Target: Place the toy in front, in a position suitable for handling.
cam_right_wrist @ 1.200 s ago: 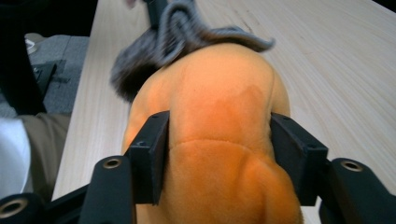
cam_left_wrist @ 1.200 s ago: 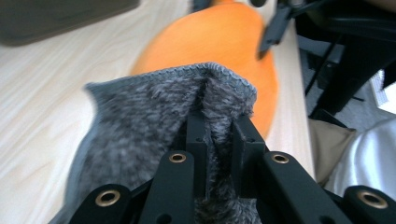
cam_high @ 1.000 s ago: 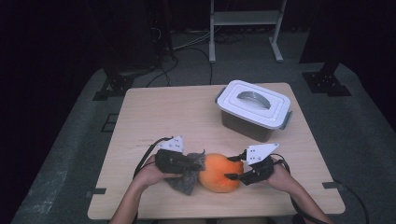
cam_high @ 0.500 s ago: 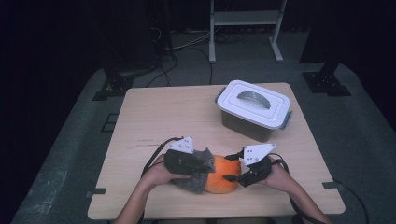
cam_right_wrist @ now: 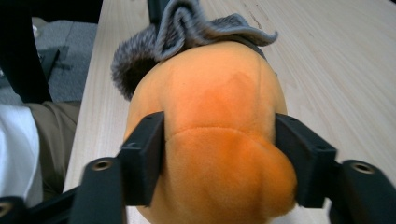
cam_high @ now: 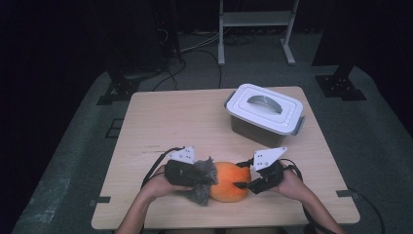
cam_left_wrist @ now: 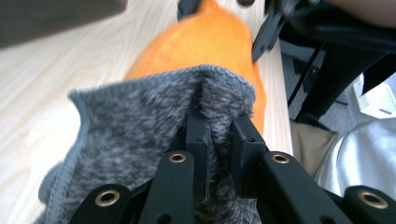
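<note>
An orange plush toy (cam_high: 229, 183) lies near the table's front edge. My left gripper (cam_high: 207, 176) is shut on a grey fuzzy cloth (cam_high: 200, 187), which is pressed against the toy's left side. In the left gripper view the cloth (cam_left_wrist: 140, 126) bunches between the jaws of the left gripper (cam_left_wrist: 219, 128), with the toy (cam_left_wrist: 210, 42) just beyond. My right gripper (cam_high: 242, 184) grips the toy's right end. Its jaws have just been closing, and in the right gripper view the right gripper (cam_right_wrist: 219, 140) squeezes the toy (cam_right_wrist: 215, 98) from both sides, the cloth (cam_right_wrist: 187, 23) behind it.
A white lidded box (cam_high: 265, 109) with a grey handle stands at the back right of the wooden table (cam_high: 185, 122). A metal shelf frame (cam_high: 255, 19) and cables are on the floor beyond. The person's lap sits close under the front edge.
The left gripper and the grey cloth have shifted slightly against the toy's left side. The right hand has stayed in place on the toy.
</note>
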Demonstrator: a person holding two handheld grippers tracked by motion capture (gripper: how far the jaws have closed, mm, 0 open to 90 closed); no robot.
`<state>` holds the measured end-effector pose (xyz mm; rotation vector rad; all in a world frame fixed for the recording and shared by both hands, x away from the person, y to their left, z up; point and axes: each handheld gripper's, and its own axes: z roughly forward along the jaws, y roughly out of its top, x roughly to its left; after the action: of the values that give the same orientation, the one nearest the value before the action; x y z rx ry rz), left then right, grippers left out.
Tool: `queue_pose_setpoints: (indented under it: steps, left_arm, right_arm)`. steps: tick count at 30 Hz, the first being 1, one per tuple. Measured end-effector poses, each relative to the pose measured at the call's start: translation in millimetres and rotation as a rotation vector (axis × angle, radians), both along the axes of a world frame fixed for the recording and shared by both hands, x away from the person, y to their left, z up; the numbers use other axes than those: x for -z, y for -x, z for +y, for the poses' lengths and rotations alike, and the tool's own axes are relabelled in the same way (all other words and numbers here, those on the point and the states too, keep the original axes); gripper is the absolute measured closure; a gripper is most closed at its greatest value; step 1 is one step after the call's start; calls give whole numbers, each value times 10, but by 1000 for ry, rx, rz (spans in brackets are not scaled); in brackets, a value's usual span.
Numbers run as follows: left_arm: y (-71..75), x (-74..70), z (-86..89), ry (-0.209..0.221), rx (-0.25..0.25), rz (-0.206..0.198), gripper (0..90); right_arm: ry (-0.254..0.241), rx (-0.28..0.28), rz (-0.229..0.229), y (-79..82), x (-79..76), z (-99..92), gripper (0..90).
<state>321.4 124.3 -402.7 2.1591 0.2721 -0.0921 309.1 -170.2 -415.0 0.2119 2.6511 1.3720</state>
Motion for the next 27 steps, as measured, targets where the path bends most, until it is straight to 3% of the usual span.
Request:
queue_pose_setpoints:
  steps: [6, 9, 13, 19, 21, 24, 27]
  left_arm:
    - [-49, -180, -140, 44, 9, -35, 796]
    - [-79, -155, -211, -2, 6, -46, 796]
    - [-78, -63, -182, -9, 3, -17, 799]
    - [-9, -21, -119, -11, 26, 3, 799]
    - [1, -12, -81, -14, 27, 6, 798]
    - [3, 17, 12, -5, 14, 19, 797]
    - [-6, 64, 109, -1, -8, 27, 794]
  right_arm:
    - [-5, -51, -50, 20, -18, 66, 440]
    - [-2, -54, -65, 24, -26, 102, 413]
    - [-33, -15, -24, 16, -24, 50, 300]
    - [-25, -1, 35, 29, -10, 16, 279]
    - [-34, -4, 54, 25, 7, 21, 322]
    - [-16, -25, 15, 45, 8, 33, 429]
    - [-21, -30, 9, 33, 21, 14, 458]
